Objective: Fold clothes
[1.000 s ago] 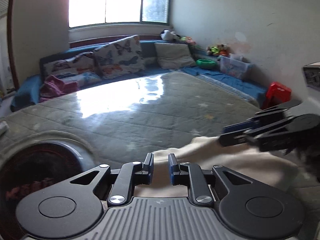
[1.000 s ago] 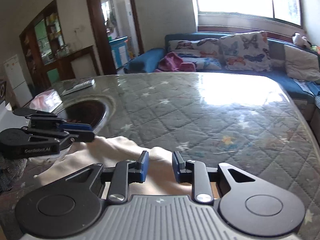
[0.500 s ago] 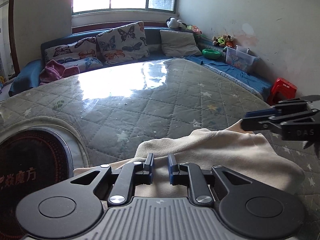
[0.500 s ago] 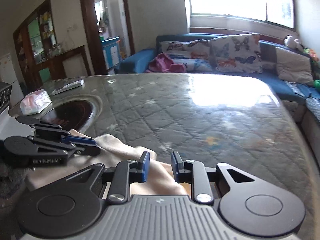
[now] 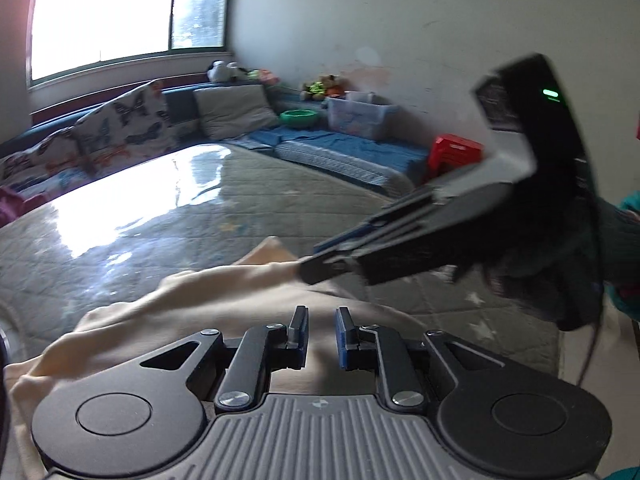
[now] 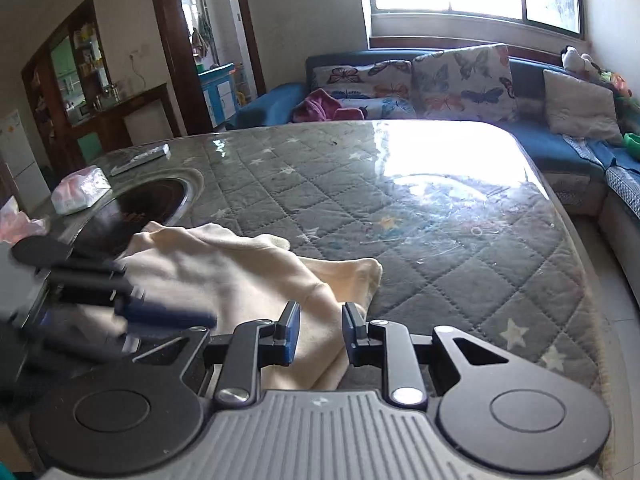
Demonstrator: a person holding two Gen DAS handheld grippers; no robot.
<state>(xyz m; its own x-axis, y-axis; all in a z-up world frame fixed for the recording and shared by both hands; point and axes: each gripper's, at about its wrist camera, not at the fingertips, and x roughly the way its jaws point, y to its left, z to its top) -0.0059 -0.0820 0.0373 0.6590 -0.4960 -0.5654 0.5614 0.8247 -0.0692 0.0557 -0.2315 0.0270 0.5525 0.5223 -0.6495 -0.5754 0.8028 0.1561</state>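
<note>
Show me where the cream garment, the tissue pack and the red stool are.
cream garment [image 6: 224, 276]: right wrist view, middle of the bunched cloth.
tissue pack [image 6: 80, 190]: right wrist view, top of the pack.
red stool [image 5: 454, 152]: left wrist view, its seat.

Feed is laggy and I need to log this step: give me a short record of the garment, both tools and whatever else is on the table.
garment: cream garment, rumpled near the table's front edge, not folded flat
surface: table under a grey quilted star cover
right tool: jaws narrow, apparently pinching a fold of the garment
left tool: jaws narrow over the garment; grip unclear
nearby: tissue pack and remote beside the dark round inset
</note>
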